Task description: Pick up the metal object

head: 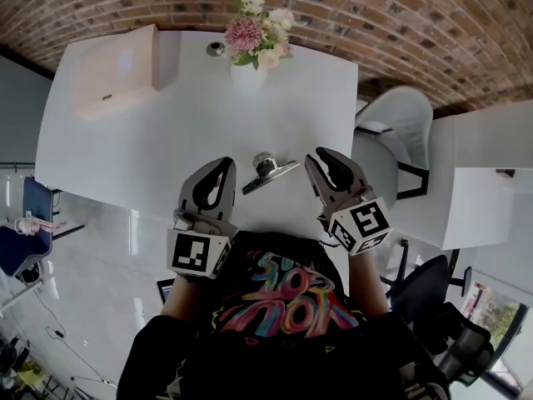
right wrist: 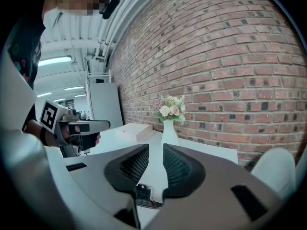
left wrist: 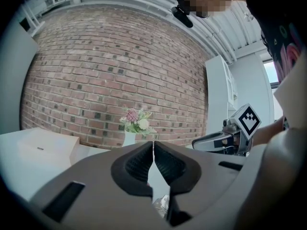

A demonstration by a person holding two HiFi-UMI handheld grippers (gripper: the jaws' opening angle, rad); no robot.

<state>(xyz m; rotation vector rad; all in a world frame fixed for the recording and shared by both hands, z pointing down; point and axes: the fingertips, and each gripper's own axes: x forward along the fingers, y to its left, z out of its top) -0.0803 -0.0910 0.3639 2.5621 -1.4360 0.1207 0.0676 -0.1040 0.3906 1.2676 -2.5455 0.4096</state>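
Hovering over a white desk point(head: 150, 148), a person holds a tool in each hand, one on either side of the metal object point(head: 268, 172). The object lies flat near the desk's front edge, between the two tools and touched by neither. The left tool point(left wrist: 153, 145) has its jaws closed together with nothing in them, and it seems to wait just beside the object rather than take part. The right tool point(right wrist: 156, 150) has its jaws parted a little and empty. Its gap faces forward with the object lying low in front, which suggests this tool is the one lined up for the grasp. Farther back stand a vase of flowers point(head: 250, 65) and a pale box point(head: 117, 69), well clear of the work. A white chair point(head: 400, 132) sits to the desk's right.
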